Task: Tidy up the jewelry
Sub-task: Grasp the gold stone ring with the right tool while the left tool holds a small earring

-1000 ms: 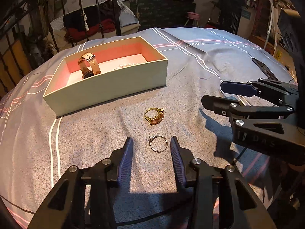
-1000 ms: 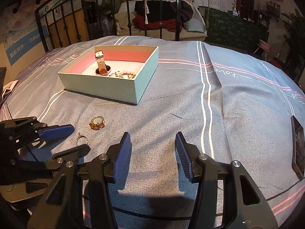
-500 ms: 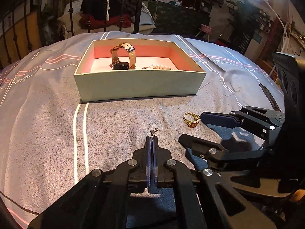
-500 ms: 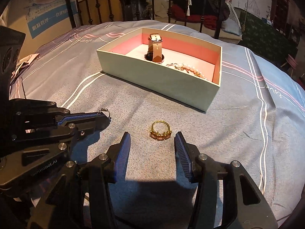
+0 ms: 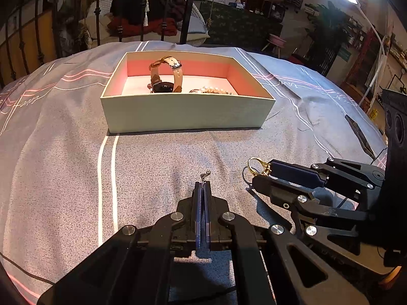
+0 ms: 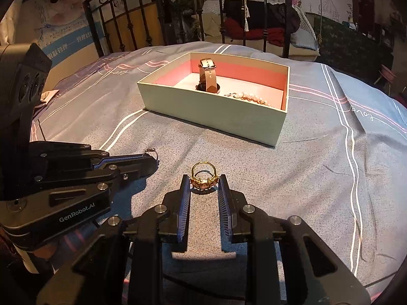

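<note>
My left gripper (image 5: 202, 183) is shut on a thin silver ring (image 5: 205, 175); only the ring's stone end pokes out past the tips, and it also shows in the right wrist view (image 6: 152, 151). My right gripper (image 6: 203, 178) is closed onto a gold ring (image 6: 203, 175) with an orange stone, held upright between the pads just above the bedspread. The gold ring also shows in the left wrist view (image 5: 258, 165). The pale green box (image 5: 188, 111) with a pink lining stands ahead, also seen from the right (image 6: 216, 109).
Inside the box are a tan-strap watch (image 5: 165, 76) and a pearl bracelet (image 5: 211, 90). A dark flat object (image 5: 358, 132) lies on the bedspread at the right. A black iron bed frame (image 6: 178, 12) stands behind the box.
My right gripper has closed its jaws onto the gold ring and tipped it upright. My left gripper stays shut on the silver ring and has moved a little closer to the box.
</note>
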